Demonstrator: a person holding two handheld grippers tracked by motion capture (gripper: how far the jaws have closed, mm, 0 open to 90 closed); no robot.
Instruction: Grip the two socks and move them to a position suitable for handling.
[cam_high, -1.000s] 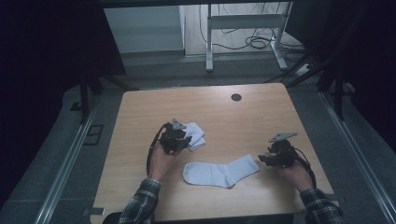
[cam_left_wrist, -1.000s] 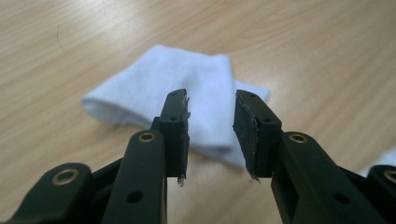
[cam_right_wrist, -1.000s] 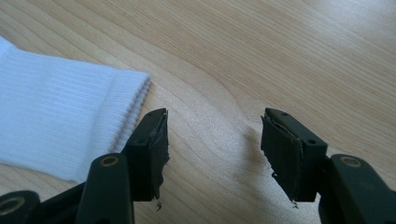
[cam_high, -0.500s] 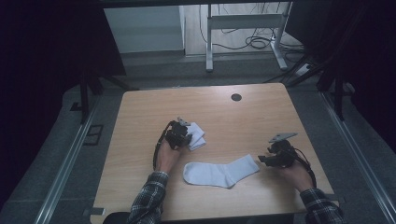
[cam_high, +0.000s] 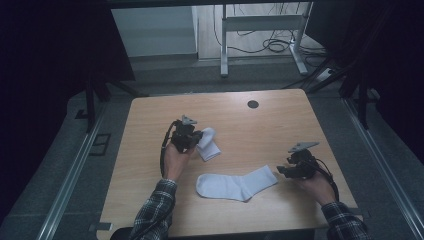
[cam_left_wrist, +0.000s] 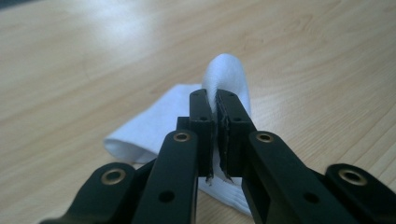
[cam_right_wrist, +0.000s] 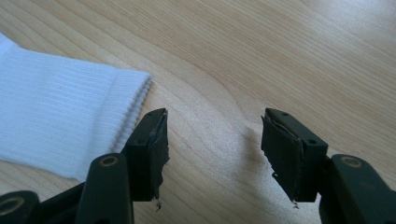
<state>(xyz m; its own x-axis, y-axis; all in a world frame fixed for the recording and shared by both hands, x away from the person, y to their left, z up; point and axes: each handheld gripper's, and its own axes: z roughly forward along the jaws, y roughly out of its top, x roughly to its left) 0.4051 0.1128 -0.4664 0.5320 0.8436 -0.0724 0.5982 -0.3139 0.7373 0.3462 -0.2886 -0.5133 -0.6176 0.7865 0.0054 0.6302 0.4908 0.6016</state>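
The left gripper (cam_left_wrist: 215, 135) has just been closing and now pinches a fold of the small crumpled white cotton sock (cam_left_wrist: 154, 126). The right gripper (cam_right_wrist: 215, 154) stands half wide, empty, beside the flat white ribbed sock's (cam_right_wrist: 56, 112) cuff.

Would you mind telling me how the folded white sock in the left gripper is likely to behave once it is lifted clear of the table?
The folded sock will probably droop: the fabric already bulges softly above the left gripper, whose jaws have just closed on it. It looks light, thin knit. The fold may fall open, since only one edge is pinched. It seems unlikely to slip from the pads.
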